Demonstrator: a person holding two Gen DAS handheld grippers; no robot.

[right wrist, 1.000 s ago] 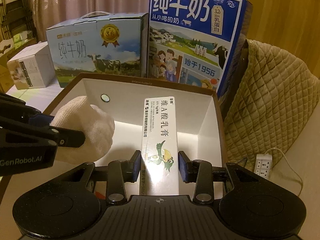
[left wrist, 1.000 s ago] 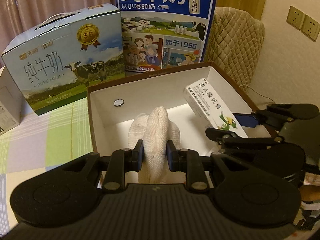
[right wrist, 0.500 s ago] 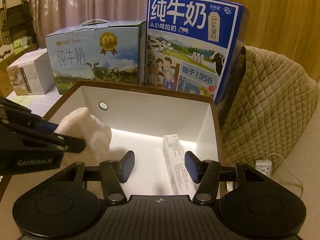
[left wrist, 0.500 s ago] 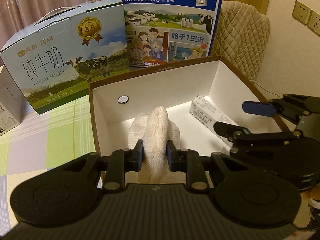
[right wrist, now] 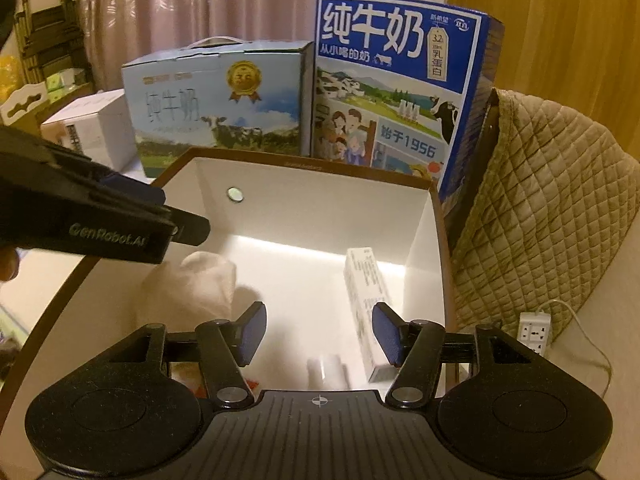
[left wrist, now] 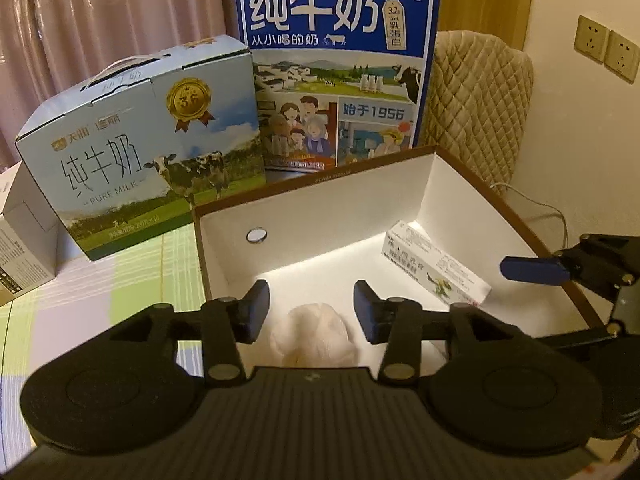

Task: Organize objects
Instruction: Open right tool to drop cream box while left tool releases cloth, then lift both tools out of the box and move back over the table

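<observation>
the white knitted bundle (left wrist: pixel 313 332) lies on the left of the white storage box (left wrist: pixel 320 200), left gripper (left wrist: pixel 312 312) spread above it. the ointment carton (right wrist: pixel 366 304) lies right; right gripper (right wrist: pixel 318 334) released. both look stowed.

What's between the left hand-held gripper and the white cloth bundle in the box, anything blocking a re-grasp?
Nothing visible. The left hand-held gripper is open above the white cloth bundle, which lies on the floor of the box. The ointment carton lies apart, toward the box's right side, near the open right hand-held gripper.
</observation>
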